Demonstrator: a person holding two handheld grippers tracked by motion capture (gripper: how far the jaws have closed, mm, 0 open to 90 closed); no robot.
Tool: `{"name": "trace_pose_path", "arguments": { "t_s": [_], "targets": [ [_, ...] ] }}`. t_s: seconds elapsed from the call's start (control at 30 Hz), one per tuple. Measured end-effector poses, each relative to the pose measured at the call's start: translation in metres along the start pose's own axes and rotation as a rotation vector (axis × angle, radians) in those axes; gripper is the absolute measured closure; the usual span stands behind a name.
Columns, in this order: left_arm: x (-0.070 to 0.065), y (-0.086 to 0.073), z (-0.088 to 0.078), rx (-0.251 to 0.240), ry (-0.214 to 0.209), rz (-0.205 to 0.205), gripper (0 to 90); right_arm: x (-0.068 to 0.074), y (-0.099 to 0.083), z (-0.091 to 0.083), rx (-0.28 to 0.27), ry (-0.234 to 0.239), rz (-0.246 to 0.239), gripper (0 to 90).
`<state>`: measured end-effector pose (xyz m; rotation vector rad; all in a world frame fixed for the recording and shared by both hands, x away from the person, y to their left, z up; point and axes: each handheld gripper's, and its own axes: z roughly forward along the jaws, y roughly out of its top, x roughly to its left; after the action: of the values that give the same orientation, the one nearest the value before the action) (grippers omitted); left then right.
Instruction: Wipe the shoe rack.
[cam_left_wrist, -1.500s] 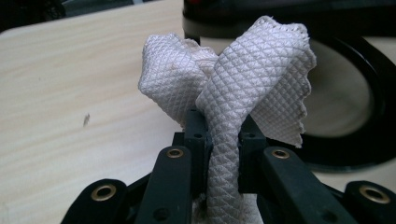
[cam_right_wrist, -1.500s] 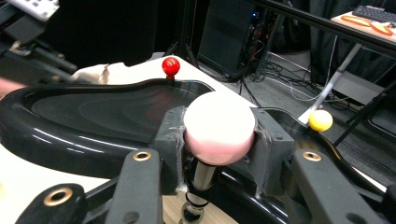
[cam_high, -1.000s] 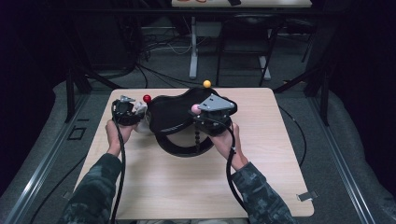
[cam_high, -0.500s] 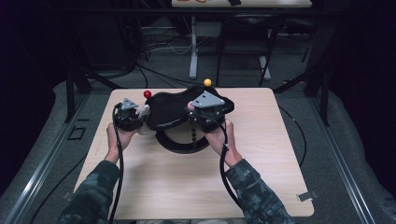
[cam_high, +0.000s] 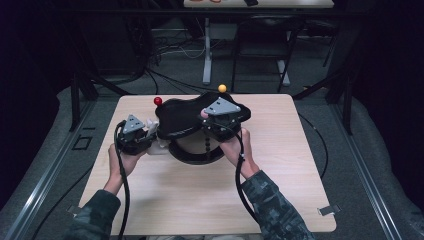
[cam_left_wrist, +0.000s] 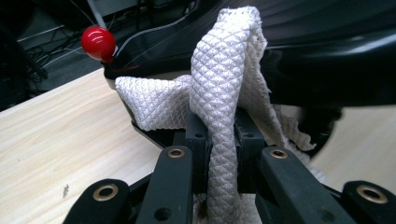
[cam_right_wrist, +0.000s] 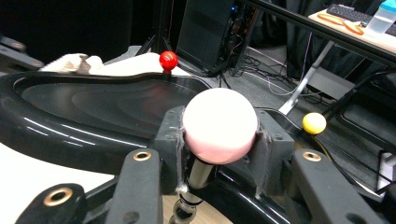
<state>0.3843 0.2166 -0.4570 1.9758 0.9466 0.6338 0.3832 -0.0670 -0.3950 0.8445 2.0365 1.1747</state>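
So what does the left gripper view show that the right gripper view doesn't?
The left gripper view alone shows the jaws pinching a white quilted cloth and, close up, the pale wood tabletop.

The right gripper view alone shows its jaws clamped on a pink ball, plus a yellow ball and the tray's shallow inside.

Both share the glossy black tray and the red ball at its edge.

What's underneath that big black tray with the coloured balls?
A second, ring-shaped black tier sits under the black tray, joined by a beaded post. The white cloth in the left claw touches the tray's edge. The tray hides what lies under its middle.
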Motion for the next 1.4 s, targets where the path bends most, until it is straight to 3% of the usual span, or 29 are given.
{"name": "trace_pose_path", "arguments": {
  "t_s": [0.4,0.67,0.7,0.73,0.77,0.8,0.83,0.87,1.4],
  "targets": [
    [-0.032,0.006,-0.04,-0.007,0.008,0.035,79.7,-0.001,0.0,0.0,0.005,0.009,0.001,60.2],
    [-0.05,0.013,-0.053,0.002,-0.009,0.055,79.5,-0.002,0.0,0.0,0.003,0.016,0.003,60.2],
    [-0.052,0.013,-0.054,0.005,-0.012,0.061,79.5,-0.002,0.001,-0.001,0.016,-0.007,-0.001,60.2],
    [-0.054,0.014,-0.054,0.004,-0.014,0.065,79.5,-0.003,0.0,0.0,-0.006,0.037,0.004,60.2],
    [-0.056,0.015,-0.055,0.006,-0.015,0.069,79.5,-0.003,0.0,0.0,-0.007,0.039,0.004,60.2],
    [-0.056,0.015,-0.055,0.011,-0.013,0.076,79.4,-0.003,0.0,0.0,-0.002,0.03,0.004,60.2],
    [-0.056,0.015,-0.055,0.009,-0.015,0.071,79.5,-0.002,0.001,-0.002,0.025,-0.018,-0.003,60.2],
    [-0.055,0.015,-0.055,0.01,-0.016,0.071,79.5,-0.003,0.0,0.0,0.002,0.021,0.004,60.2],
    [-0.029,0.01,-0.03,0.054,0.009,0.031,79.5,-0.004,0.001,-0.001,0.015,0.023,-0.006,60.3]
  ]
}}
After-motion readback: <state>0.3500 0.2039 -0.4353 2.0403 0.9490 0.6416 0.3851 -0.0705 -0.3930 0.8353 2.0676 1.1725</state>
